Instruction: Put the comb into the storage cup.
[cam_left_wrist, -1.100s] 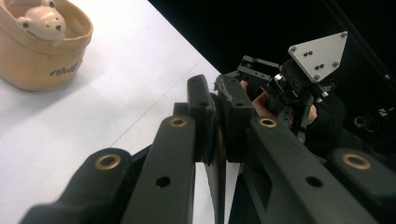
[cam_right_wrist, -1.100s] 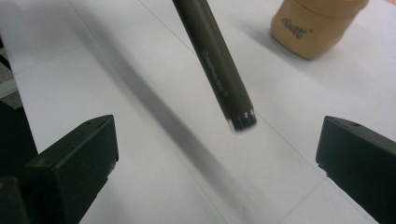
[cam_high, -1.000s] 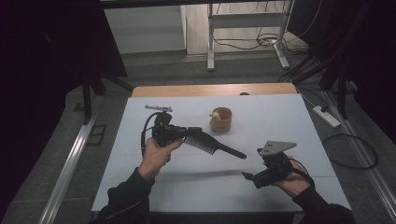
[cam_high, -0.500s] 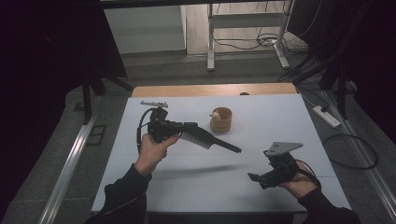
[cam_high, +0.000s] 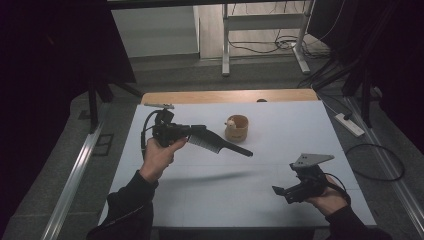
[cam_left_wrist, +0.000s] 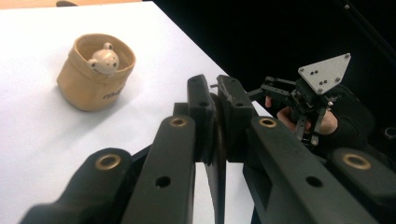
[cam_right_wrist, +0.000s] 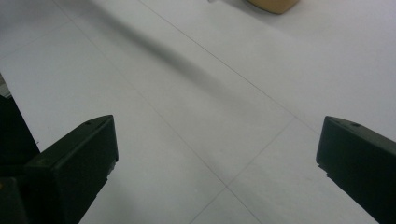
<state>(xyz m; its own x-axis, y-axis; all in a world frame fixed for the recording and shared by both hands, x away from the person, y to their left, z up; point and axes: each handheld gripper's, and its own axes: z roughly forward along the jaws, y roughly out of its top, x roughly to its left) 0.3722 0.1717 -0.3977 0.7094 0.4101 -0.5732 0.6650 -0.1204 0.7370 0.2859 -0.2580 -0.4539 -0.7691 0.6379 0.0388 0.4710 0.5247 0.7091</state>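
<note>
Risk, largest item first. The white table (cam_high: 280, 200) was bare around the work, so nothing would stop a dropped thing from sliding. The black comb (cam_high: 220, 143) was held in the air over the table's left half, level, its handle tip pointing toward the tan pot (cam_high: 237, 128) and hanging just in front of it. The left gripper (cam_high: 192, 133) was clamped on the comb's toothed end, jaws pinched tight on the thin spine as seen in the left gripper view (cam_left_wrist: 217, 121). Judgement: a grip at one end of a long flat thing leaves the free end to lever; the comb could pivot or slip out if swung fast. Judgement: if the comb was bound for the pot, the long tip could catch the soft rim and tip the pot over, since the pot looked light and stood free.

The right gripper (cam_high: 280, 192) hovered low over the table's near right corner, jaws spread wide with nothing between them (cam_right_wrist: 215, 154), well apart from comb and pot. Judgement: little hazard there unless it crossed the comb's path.

Count:
- table: one
- grippers: two
- comb: one
- pot: one, with one small bear figure (cam_left_wrist: 104, 59) inside
</note>
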